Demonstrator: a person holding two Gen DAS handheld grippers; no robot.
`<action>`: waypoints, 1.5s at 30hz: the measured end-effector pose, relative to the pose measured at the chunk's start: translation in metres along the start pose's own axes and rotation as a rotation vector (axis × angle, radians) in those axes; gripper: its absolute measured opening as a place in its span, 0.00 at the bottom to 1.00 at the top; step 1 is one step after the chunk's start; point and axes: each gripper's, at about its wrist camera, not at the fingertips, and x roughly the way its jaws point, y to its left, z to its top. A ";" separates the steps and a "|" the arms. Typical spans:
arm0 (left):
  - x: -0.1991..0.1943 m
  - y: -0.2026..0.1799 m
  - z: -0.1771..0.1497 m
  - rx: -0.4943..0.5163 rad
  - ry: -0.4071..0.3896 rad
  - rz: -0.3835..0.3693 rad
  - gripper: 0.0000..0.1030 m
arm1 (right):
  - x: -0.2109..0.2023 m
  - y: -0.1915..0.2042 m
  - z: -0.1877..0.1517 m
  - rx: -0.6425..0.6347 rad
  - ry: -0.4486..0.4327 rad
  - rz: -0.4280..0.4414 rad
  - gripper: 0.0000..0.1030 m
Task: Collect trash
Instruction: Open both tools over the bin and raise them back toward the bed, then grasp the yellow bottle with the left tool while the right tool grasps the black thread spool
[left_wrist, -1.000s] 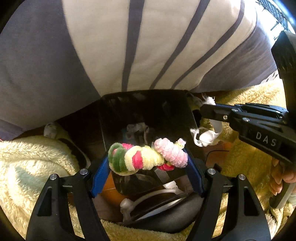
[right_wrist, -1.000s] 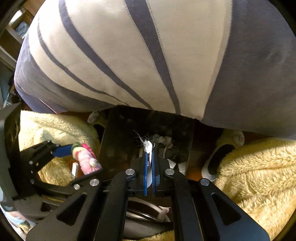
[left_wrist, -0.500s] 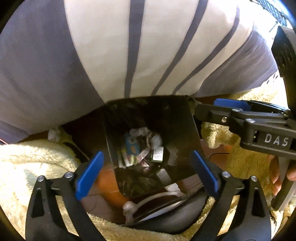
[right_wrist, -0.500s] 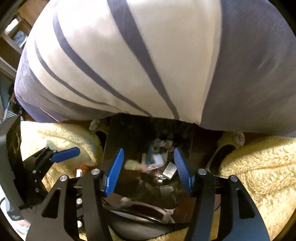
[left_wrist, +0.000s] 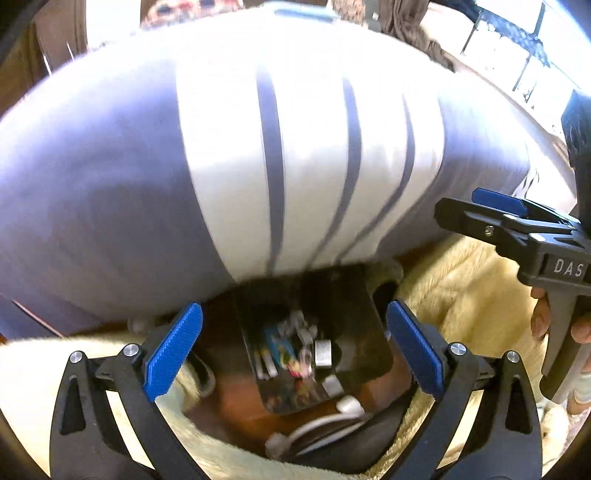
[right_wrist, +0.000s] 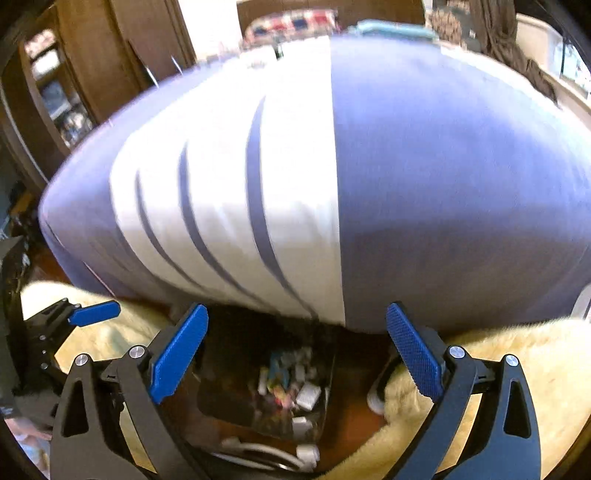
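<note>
- Both grippers have let go since a second ago and pulled back; the fuzzy pink-green piece and the white scrap are gone from their jaws.
- Left wrist: left gripper (left_wrist: 293, 345) gapes empty above the bin (left_wrist: 343, 295); trash (left_wrist: 291, 352) lies inside.
- Right wrist: right gripper (right_wrist: 295, 352) spread wide, empty; bin (right_wrist: 236, 369) below holds trash (right_wrist: 286, 380). More pickups are likely, though none shows.

Bin (left_wrist: 354, 295) on floor just in front of cushion (left_wrist: 258, 166), trash (left_wrist: 291, 350) inside it; blanket (left_wrist: 461, 295) on both sides of bin; left gripper (left_wrist: 293, 343) and right gripper (right_wrist: 295, 358) above bin, jaws spread wide, nothing between
</note>
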 end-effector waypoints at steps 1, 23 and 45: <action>-0.008 0.001 0.007 0.002 -0.023 0.002 0.92 | -0.008 0.001 0.005 -0.014 -0.028 0.002 0.95; -0.043 0.056 0.155 0.012 -0.204 0.126 0.92 | -0.002 0.000 0.149 -0.057 -0.148 -0.059 0.96; 0.084 0.063 0.293 -0.079 -0.127 0.096 0.92 | 0.094 -0.060 0.249 0.079 -0.105 -0.180 0.96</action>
